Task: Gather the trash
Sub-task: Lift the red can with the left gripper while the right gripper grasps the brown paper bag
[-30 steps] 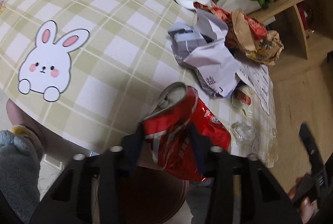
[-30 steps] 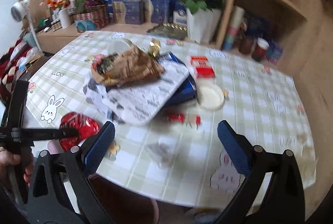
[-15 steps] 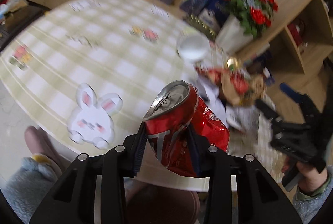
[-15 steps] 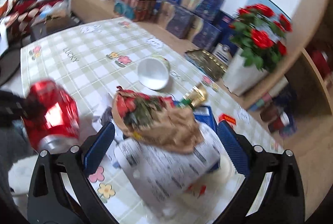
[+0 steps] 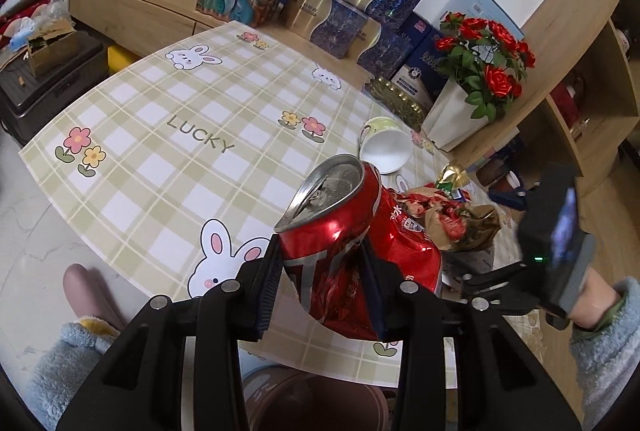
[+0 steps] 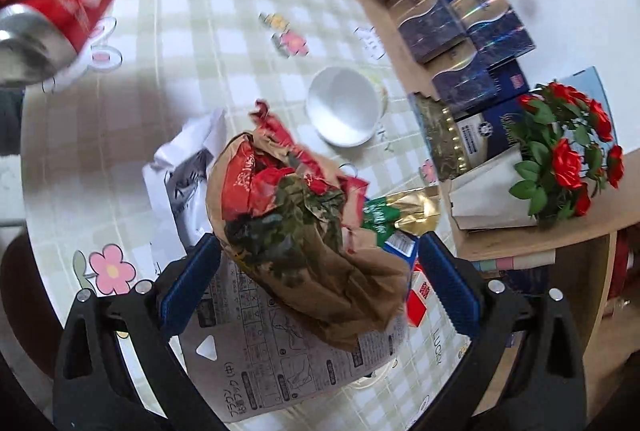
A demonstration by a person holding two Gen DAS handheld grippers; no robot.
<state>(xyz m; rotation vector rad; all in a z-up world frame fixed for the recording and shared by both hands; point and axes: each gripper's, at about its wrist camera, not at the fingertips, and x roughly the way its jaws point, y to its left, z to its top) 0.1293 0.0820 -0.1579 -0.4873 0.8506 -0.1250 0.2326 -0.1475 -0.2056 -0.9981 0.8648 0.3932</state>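
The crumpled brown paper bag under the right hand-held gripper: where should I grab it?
Probably across the crumpled brown paper bag's bunched middle, coming straight down from above. It lies lengthwise on the printed sheet, and the right hand-held gripper already hangs open astride it.

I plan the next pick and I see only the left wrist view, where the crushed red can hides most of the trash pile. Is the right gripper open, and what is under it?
Observer: Yes, the right gripper is open, its jaws standing either side of the crumpled brown paper bag.
Operator: Are the pads touching the bag?
Observer: I cannot tell; no squeeze shows on the bag.
Operator: What lies below the bag?
Observer: A printed instruction sheet, flat on the tablecloth, with crumpled white paper beside it.
Operator: Anything else there?
Observer: A gold and green wrapper lies behind the bag, and the white bowl stands apart from the pile.
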